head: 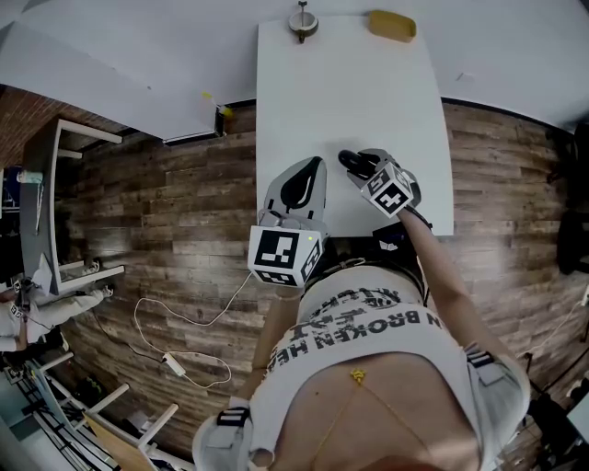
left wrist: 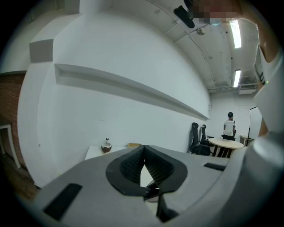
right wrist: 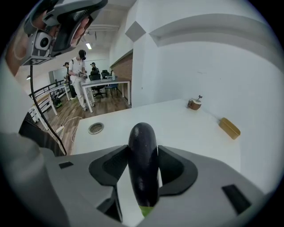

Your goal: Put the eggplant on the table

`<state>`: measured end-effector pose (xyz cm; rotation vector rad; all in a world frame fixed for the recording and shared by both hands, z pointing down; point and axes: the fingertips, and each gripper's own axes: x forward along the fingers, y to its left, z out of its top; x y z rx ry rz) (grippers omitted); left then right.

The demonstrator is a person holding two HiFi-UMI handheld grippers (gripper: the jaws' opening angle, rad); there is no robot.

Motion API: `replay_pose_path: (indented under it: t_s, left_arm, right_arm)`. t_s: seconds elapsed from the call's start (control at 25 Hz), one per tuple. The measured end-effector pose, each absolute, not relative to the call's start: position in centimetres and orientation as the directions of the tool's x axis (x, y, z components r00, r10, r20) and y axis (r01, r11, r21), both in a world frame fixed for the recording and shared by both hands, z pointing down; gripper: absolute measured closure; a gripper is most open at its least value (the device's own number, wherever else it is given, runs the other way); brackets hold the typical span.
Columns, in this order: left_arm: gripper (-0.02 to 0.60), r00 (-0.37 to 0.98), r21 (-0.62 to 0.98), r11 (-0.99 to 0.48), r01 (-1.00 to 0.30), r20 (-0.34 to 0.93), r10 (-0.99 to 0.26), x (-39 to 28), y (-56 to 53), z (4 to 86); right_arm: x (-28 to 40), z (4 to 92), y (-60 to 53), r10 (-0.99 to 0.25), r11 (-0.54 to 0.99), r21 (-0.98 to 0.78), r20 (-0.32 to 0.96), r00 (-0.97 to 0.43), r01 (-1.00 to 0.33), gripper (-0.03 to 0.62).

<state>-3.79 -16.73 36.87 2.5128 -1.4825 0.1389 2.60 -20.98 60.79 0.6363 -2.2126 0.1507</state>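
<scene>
In the head view, the white worktop runs from the middle up to 12 o'clock. The left tool is just left of the middle, over the worktop's left edge. The right tool is close by, at its 3 o'clock. The dark eggplant sticks out of the right tool, over the near end of the worktop. I cannot tell if it touches the worktop. At the far end sit a round thing at 12 o'clock and a yellow block at 1 o'clock. The wood floor lies on both sides. A white cable curls on it at 8 o'clock.

In the left gripper view, the tool's two black tips touch, and it holds nothing. A bit of the worktop shows through the thin gap under the tips. The round thing and the yellow block show just above the tool, at 11 o'clock. A person stands by a round table at 3 o'clock.

In the right gripper view, the tool's two black pads press on the eggplant from both sides and hold it tight. The eggplant points away, and its green end is at 6 o'clock. The worktop lies under it. The round thing is at 1 o'clock and the yellow block at 2 o'clock. A metal ring sits in the worktop at 9 o'clock.
</scene>
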Motion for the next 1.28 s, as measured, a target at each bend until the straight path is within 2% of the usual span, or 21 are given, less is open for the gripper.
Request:
replay_pose_path:
  t_s: [0.44, 1.28]
  left_arm:
    - [0.575, 0.488, 0.152, -0.464, -0.872, 0.219, -0.845, -4.2, -16.6, 37.9]
    - [0.575, 0.478, 0.164, -0.450, -0.878, 0.243, -0.844, -4.6, -16.6, 38.9]
  right_arm:
    - [1.6, 66.1, -20.4, -0.243, 0.902, -0.001, 0.825, -0.511, -0.431, 0.385]
    - [1.6, 69.4, -19.6, -0.146, 0.917, -0.069, 0.858, -0.493, -0.392, 0.385]
